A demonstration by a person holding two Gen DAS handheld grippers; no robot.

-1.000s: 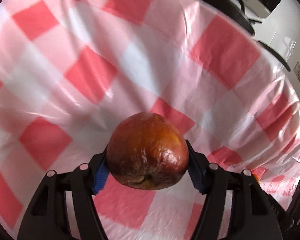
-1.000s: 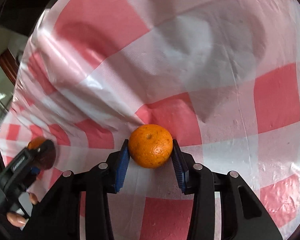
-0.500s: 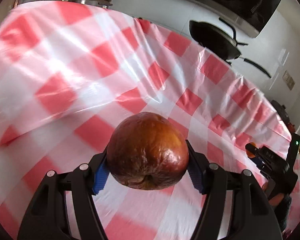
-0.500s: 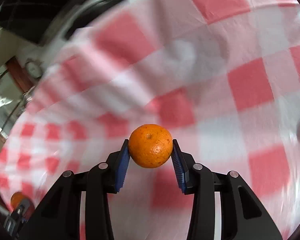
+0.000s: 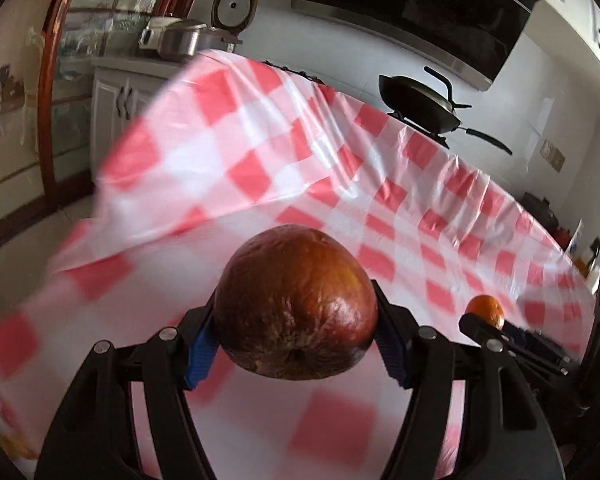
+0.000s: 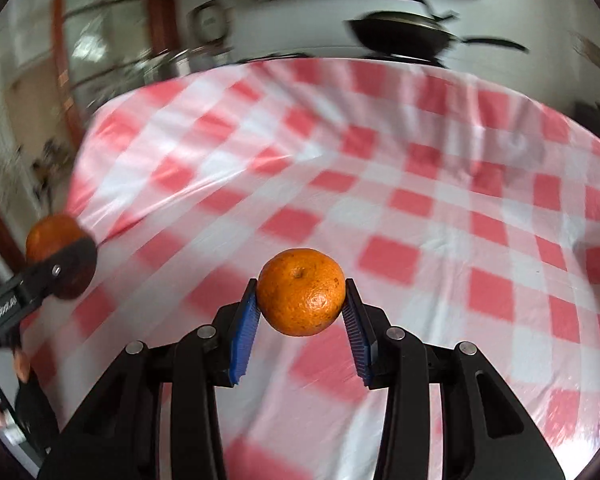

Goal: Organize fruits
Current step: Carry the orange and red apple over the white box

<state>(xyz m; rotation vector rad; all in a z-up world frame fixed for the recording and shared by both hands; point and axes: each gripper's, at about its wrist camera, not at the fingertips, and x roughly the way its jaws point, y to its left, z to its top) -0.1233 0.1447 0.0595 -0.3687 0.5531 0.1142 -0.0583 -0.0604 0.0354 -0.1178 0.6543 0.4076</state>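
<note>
A: Left gripper (image 5: 296, 340)?
B: Blue ribbed pads pinch a wrinkled brown apple (image 5: 296, 304), lower centre.
A: Right gripper (image 6: 300, 316)?
B: Clamps a round, dimpled orange (image 6: 301, 292), mid-frame. Glossy checked tablecloth (image 6: 420, 208) beyond; black wok (image 6: 404, 36) upper right.

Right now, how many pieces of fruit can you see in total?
2. A brown wrinkled apple is clamped in the left gripper, and an orange is clamped in the right gripper. Both are above the checked tablecloth. Others may lie out of view.
</note>
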